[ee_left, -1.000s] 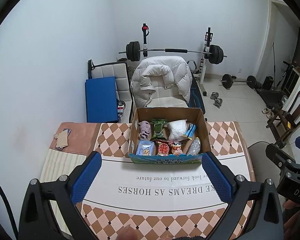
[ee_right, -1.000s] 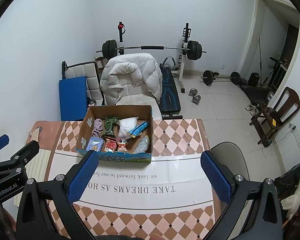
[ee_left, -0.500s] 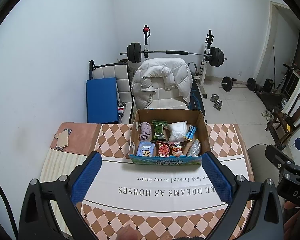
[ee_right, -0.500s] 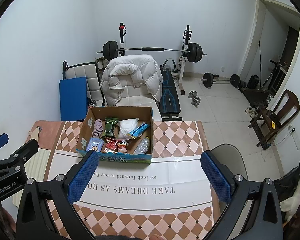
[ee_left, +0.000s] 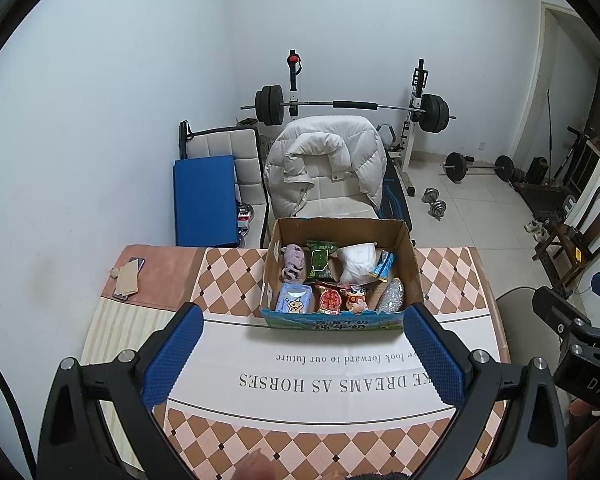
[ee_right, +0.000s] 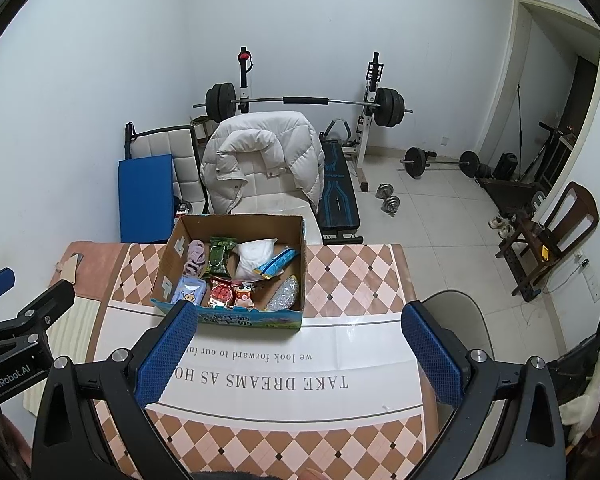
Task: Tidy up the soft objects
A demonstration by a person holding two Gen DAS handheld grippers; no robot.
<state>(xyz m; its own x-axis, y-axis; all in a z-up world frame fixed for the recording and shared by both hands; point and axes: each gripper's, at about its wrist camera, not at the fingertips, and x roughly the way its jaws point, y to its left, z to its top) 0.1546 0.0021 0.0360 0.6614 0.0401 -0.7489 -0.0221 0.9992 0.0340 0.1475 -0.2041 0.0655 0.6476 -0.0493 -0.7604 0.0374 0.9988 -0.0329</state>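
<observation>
White-walled gym room: checkered tablecloth table [ee_left: 236, 280]; barbell rack [ee_left: 352, 106] behind. Open brown cardboard box [ee_left: 414, 276] of soft packets [ee_left: 358, 258] sits mid-table. Left gripper [ee_left: 300, 360], right gripper [ee_right: 298, 356]: both spread wide, empty, above table.

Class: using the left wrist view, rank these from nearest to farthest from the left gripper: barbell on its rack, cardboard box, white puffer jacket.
From the left gripper:
1. Cardboard box, on the table just ahead.
2. White puffer jacket, on the chair behind the box.
3. Barbell, racked by the back wall.
</observation>
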